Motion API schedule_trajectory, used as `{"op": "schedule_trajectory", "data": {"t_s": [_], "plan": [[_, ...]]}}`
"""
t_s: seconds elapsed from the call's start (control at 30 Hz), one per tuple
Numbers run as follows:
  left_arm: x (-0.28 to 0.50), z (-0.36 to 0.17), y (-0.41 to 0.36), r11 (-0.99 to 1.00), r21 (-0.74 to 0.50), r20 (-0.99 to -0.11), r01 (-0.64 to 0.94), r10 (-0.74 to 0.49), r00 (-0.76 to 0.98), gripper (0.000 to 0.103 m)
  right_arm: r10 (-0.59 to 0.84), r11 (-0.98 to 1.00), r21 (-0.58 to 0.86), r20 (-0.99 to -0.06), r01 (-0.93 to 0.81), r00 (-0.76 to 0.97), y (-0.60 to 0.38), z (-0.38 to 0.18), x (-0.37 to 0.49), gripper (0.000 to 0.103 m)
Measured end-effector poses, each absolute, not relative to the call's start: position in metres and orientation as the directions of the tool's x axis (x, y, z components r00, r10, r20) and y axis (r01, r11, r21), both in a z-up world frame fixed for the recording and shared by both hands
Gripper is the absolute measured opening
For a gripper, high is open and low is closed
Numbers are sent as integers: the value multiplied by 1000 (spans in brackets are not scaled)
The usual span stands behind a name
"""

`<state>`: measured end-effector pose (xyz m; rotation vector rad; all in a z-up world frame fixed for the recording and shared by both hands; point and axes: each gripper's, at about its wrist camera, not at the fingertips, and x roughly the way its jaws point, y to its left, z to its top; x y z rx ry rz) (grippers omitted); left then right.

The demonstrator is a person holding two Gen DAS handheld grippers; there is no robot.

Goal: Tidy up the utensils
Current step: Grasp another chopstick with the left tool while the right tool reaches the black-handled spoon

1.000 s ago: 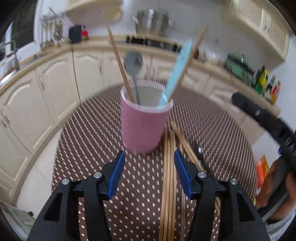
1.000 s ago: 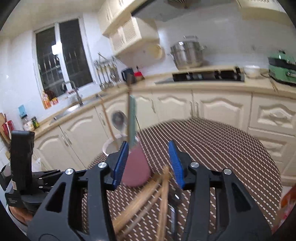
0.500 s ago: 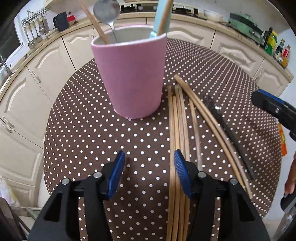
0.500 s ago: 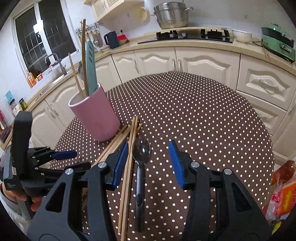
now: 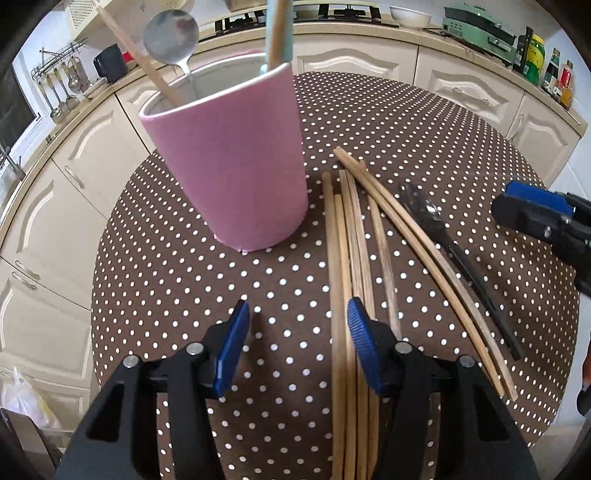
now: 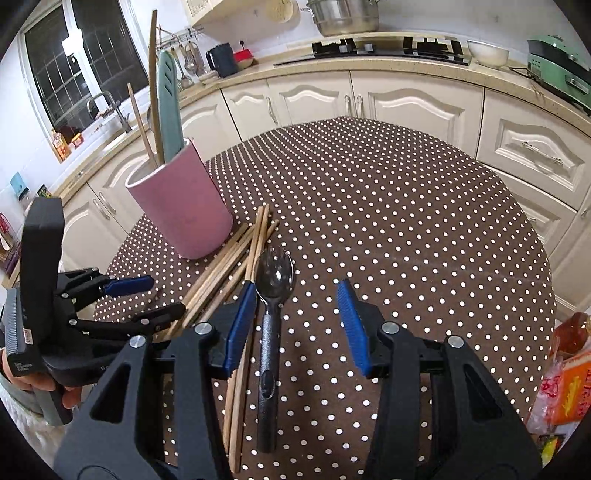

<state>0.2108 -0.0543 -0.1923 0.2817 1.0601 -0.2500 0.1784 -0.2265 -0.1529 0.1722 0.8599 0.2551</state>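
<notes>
A pink cup (image 5: pixel 236 173) (image 6: pixel 184 206) stands on the brown polka-dot table (image 5: pixel 184 288) (image 6: pixel 388 206). It holds a metal spoon (image 5: pixel 170 37), a wooden chopstick (image 5: pixel 140 55) and a light-blue utensil (image 6: pixel 168 107). Several wooden chopsticks (image 5: pixel 347 258) (image 6: pixel 225 273) lie to the right of the cup. A black-handled spoon (image 5: pixel 458 258) (image 6: pixel 271 325) lies beside them. My left gripper (image 5: pixel 297 332) is open and empty, its right finger over the chopsticks. My right gripper (image 6: pixel 297 321) is open above the black spoon; it shows at the right edge of the left wrist view (image 5: pixel 535 218).
Cream kitchen cabinets and a counter curve around the table. A cooktop (image 6: pixel 388 48), a pot (image 6: pixel 343 18) and a green appliance (image 6: pixel 561 62) sit on the counter. Orange snack bags (image 6: pixel 565 384) lie at the right beyond the table edge.
Both grippers have tilted down and come closer to the table. The cup stays in place. The right gripper now hovers nearer the black spoon. Both stay open.
</notes>
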Motion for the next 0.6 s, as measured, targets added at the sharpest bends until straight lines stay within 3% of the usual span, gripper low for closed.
{"op": "schedule_trajectory", "data": {"t_s": [0.07, 0.1, 0.17, 0.27, 0.3, 0.6], "plan": [[216, -195, -55, 941, 70, -896, 331, -87, 436, 54, 280, 959, 237, -739, -153, 613, -226, -154, 179, 46], [218, -196, -56, 942, 54, -901, 332, -97, 423, 47, 276, 961, 232, -747, -152, 605, -224, -155, 180, 46], [221, -198, -57, 943, 33, -902, 332, -114, 416, 43, 279, 960, 232, -761, -157, 586, -224, -157, 182, 46], [223, -197, -58, 945, 10, -902, 327, -133, 411, 25, 271, 962, 208, -786, -174, 555, -219, -160, 185, 46], [223, -197, -58, 944, 1, -903, 329, -140, 407, 13, 270, 962, 203, -793, -181, 546, -217, -160, 186, 46], [210, -197, -42, 956, -96, -914, 278, -195, 355, 12, 274, 959, 193, -825, -209, 495, -205, -167, 190, 46]]}}
